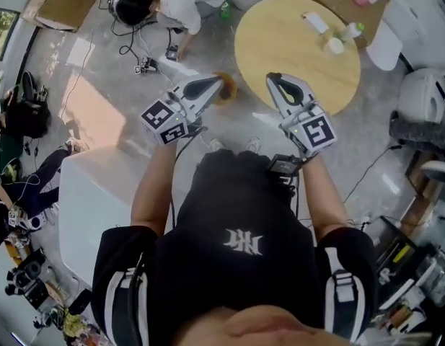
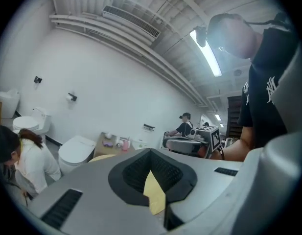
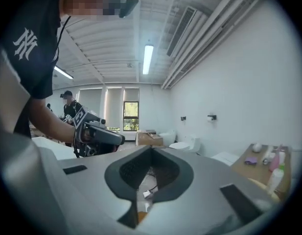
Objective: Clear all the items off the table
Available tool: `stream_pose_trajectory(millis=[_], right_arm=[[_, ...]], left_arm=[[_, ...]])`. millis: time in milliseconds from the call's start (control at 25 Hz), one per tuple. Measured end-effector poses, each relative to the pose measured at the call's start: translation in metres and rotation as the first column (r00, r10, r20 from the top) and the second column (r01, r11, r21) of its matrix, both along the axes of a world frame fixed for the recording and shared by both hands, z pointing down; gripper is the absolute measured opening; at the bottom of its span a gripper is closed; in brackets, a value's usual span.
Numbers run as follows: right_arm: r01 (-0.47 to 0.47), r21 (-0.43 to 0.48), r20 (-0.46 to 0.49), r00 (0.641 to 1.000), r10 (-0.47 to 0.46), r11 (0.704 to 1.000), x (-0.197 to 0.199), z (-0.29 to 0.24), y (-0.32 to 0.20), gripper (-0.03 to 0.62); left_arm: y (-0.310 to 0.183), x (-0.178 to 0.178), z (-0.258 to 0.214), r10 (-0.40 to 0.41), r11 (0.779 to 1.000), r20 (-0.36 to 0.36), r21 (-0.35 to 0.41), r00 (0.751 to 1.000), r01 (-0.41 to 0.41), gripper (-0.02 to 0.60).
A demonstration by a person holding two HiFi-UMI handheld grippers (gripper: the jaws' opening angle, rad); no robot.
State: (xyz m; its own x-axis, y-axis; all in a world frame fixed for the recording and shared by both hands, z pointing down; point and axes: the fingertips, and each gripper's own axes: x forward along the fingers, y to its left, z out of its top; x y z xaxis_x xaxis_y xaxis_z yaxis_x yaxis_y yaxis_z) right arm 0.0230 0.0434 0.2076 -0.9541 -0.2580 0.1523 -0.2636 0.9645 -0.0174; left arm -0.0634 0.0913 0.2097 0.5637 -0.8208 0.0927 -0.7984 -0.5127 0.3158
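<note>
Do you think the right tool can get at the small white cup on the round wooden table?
Probably yes: the right tool is at the round wooden table, with only bare tabletop before the small white cup. Its shut jaws must open first.

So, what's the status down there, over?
Left claw, right claw shut, empty. White card, cup, bottle on round table. Nothing blocking the reach.

Left gripper point(image 1: 216, 85): held out ahead of the chest on a bare forearm point(image 1: 153, 186), jaws together, nothing gripped, tip slanting toward the right. Right gripper point(image 1: 274, 79): level with it, well apart, jaws closed tight and empty, tip leaning slightly left.
</note>
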Motion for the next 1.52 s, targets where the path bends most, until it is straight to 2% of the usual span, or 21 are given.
stream_pose_trajectory(millis=[120,280,520,640,720,920,1080,1120,1160,1480,1520], right_arm=[[-0.087,0.009,0.018,0.996,0.086,0.996,0.041,-0.010,-0.018,0.003],[-0.181,-0.030,0.037,0.983,0.182,0.983,0.094,-0.010,-0.032,0.003],[-0.242,-0.050,0.042,0.969,0.244,0.969,0.146,-0.002,-0.045,0.005],[-0.252,-0.052,0.039,0.966,0.254,0.966,0.153,-0.001,-0.051,0.008],[-0.261,-0.052,0.027,0.964,0.263,0.964,0.158,0.004,-0.058,0.076],[-0.310,-0.051,-0.009,0.951,0.310,0.949,0.161,0.012,-0.081,0.076],[-0.345,-0.053,-0.037,0.938,0.343,0.937,0.152,0.017,-0.098,0.079],[-0.351,-0.058,-0.044,0.936,0.349,0.935,0.148,0.018,-0.103,0.130],[-0.358,-0.061,-0.050,0.933,0.356,0.932,0.145,0.021,-0.108,0.144],[-0.408,-0.094,-0.079,0.912,0.402,0.908,0.144,0.045,-0.157,0.145],[-0.408,-0.105,-0.077,0.913,0.402,0.907,0.149,0.049,-0.165,0.167]], left_arm=[[-0.018,0.037,-0.009,0.050,0.999,-0.019,0.008,0.999,-0.050,0.012],[-0.035,0.080,-0.015,0.099,0.995,-0.057,0.004,0.993,-0.099,0.012],[-0.056,0.118,-0.023,0.157,0.988,-0.039,0.009,0.987,-0.157,0.012],[-0.066,0.125,-0.020,0.173,0.985,-0.040,-0.001,0.984,-0.173,0.012],[-0.075,0.132,-0.013,0.188,0.982,-0.044,-0.009,0.981,-0.188,0.012],[-0.096,0.137,-0.001,0.238,0.971,-0.048,-0.013,0.970,-0.239,0.012],[-0.112,0.130,0.007,0.278,0.960,-0.018,-0.011,0.960,-0.278,0.012],[-0.117,0.127,0.009,0.286,0.958,-0.009,-0.009,0.958,-0.287,0.012],[-0.123,0.124,0.012,0.294,0.956,-0.005,-0.010,0.956,-0.294,0.012],[-0.170,0.119,0.045,0.328,0.943,-0.006,-0.058,0.945,-0.328,0.012],[-0.176,0.122,0.049,0.322,0.944,-0.005,-0.069,0.947,-0.322,0.012]])
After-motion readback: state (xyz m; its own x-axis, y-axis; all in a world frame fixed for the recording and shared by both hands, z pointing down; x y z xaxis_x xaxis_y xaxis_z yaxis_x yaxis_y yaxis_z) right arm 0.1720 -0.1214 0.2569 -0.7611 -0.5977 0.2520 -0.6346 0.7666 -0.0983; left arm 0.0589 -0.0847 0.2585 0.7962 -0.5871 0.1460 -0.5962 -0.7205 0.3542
